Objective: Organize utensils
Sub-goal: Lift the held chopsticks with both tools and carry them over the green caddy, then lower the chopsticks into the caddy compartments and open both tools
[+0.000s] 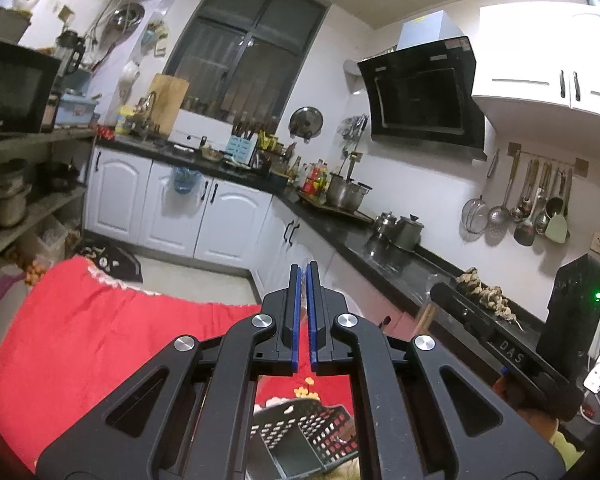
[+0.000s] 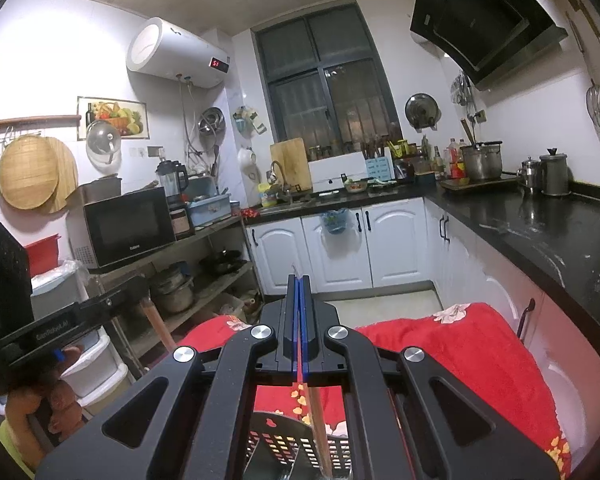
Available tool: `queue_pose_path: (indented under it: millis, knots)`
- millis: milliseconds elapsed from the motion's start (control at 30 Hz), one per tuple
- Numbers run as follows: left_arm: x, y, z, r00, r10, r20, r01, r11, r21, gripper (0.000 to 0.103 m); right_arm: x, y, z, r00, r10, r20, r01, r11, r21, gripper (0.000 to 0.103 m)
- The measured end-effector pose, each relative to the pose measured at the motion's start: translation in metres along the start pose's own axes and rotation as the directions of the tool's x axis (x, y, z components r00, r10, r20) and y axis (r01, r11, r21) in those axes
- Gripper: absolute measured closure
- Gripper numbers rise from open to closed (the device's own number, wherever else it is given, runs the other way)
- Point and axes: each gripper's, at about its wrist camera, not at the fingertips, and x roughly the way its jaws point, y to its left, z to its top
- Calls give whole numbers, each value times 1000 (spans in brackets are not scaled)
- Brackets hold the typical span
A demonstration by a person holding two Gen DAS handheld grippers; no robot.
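My right gripper (image 2: 298, 280) is shut on a thin wooden chopstick (image 2: 318, 420). The chopstick slants down from between the blue pads into a black perforated basket (image 2: 274, 436). The basket (image 1: 320, 420) stands on a red flowered cloth (image 1: 100, 340) right under both grippers. My left gripper (image 1: 303, 270) is shut, and its own view shows nothing between its blue pads. In the right wrist view the left gripper (image 2: 138, 286) hovers at the left, held by a hand. A pale wooden stick (image 2: 156, 328) shows below its fingers; I cannot tell whether it is held.
A black countertop (image 2: 540, 232) with pots runs along the right over white cabinets. On the left, an open shelf carries a microwave (image 2: 128, 228) and pans. Ladles and strainers (image 1: 532, 208) hang on the wall. The red cloth (image 2: 460, 352) spreads out ahead of the basket.
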Motion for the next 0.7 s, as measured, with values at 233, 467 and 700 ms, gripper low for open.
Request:
queue_pose_path:
  millis: [233,467,700]
  knots:
    - [-33,-29,26,998,-38,46,34,996,81,102,2,-1,0,1000,6,16,-6,1000,15,102]
    - [-31,-38,19,998,-24,54,17,993,121,102,5,-5,-7,1000,22,3,-22,999,29,102]
    - [-14,-22,-2,1000,-4,20,2,995,95,102,12,-13,-23,999,25,-28,-24,999,39,102]
